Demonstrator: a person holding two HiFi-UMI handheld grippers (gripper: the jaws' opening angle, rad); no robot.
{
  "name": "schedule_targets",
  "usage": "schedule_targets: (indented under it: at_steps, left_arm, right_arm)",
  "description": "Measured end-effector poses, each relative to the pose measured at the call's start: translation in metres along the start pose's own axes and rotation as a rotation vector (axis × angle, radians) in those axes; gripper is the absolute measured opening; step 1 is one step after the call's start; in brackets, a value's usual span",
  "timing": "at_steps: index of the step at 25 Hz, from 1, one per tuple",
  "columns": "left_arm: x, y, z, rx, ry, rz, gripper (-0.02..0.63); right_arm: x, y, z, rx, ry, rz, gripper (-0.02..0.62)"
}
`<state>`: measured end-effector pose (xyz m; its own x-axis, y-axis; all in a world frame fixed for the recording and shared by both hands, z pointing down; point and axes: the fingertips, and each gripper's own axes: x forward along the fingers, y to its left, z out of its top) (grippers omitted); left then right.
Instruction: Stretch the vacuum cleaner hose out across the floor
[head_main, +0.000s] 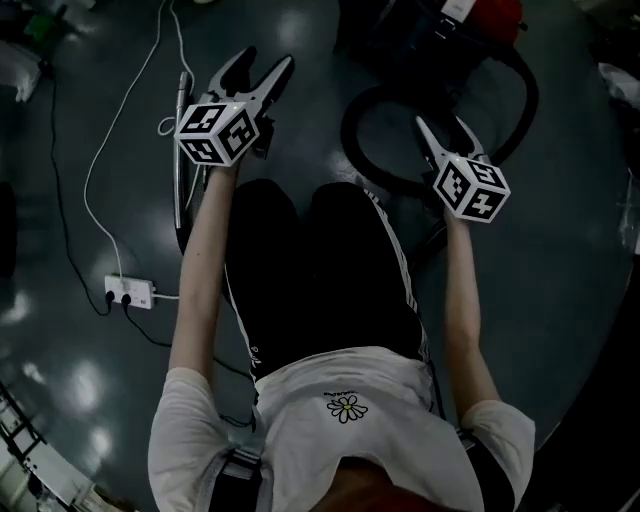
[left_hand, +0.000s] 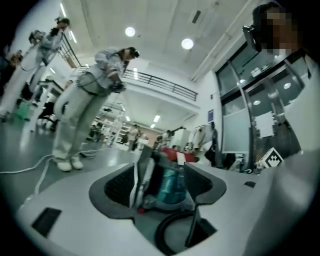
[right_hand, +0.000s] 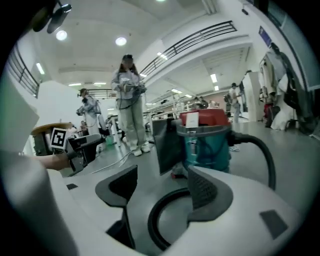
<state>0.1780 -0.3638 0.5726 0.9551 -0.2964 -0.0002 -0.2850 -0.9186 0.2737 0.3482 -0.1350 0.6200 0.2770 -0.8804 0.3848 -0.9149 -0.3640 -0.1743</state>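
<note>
Hose (head_main: 350, 130) lies looped on the floor beside the vacuum cleaner (head_main: 490, 15) at one o'clock. Left gripper (head_main: 263, 62) and right gripper (head_main: 442, 125) have jaws spread, pinching nothing.

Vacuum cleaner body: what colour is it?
The vacuum is teal with a red lid, clearest in the right gripper view.

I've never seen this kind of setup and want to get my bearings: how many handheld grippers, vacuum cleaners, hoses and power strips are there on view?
Grippers: 2 (left gripper, right gripper)
Vacuum cleaner: 1
Hose: 1
Power strip: 1
Total: 5
</note>
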Motion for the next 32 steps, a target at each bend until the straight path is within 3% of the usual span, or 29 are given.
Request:
schedule_targets:
  at_steps: [2,6,11,16,19,24,29,30,32]
  left_arm:
    - [0.049,-0.066,-0.009,0.031,0.020,-0.158,0.311]
    - [0.111,-0.184,-0.059,0.061,0.118,-0.378,0.311]
    - [0.135,-0.275,-0.134,0.101,0.255,-0.557,0.311]
    - [0.147,-0.302,-0.180,0.139,0.325,-0.606,0.311]
    - [0.153,-0.308,-0.191,0.202,0.340,-0.617,0.311]
    - [0.171,-0.324,-0.183,0.276,0.312,-0.643,0.310]
    - [0.165,-0.313,-0.205,0.348,0.377,-0.639,0.311]
    - [0.164,-0.310,-0.209,0.359,0.395,-0.633,0.311]
    - [0.160,-0.307,-0.215,0.402,0.428,-0.631,0.311]
  right_arm:
    - [-0.029,-0.036,-0.003,0.048,-0.021,-0.086,0.327]
    - [-0.090,-0.112,-0.014,0.202,-0.077,-0.229,0.327]
    - [-0.131,-0.177,-0.068,0.459,-0.090,-0.289,0.327]
    - [-0.133,-0.235,-0.181,0.546,0.069,-0.426,0.327]
    - [-0.121,-0.250,-0.248,0.613,0.204,-0.432,0.328]
    - [-0.104,-0.276,-0.292,0.552,0.368,-0.489,0.328]
    - [-0.090,-0.257,-0.340,0.515,0.526,-0.475,0.327]
    - [-0.090,-0.253,-0.344,0.471,0.562,-0.469,0.316]
    - [-0.092,-0.249,-0.340,0.384,0.616,-0.449,0.172]
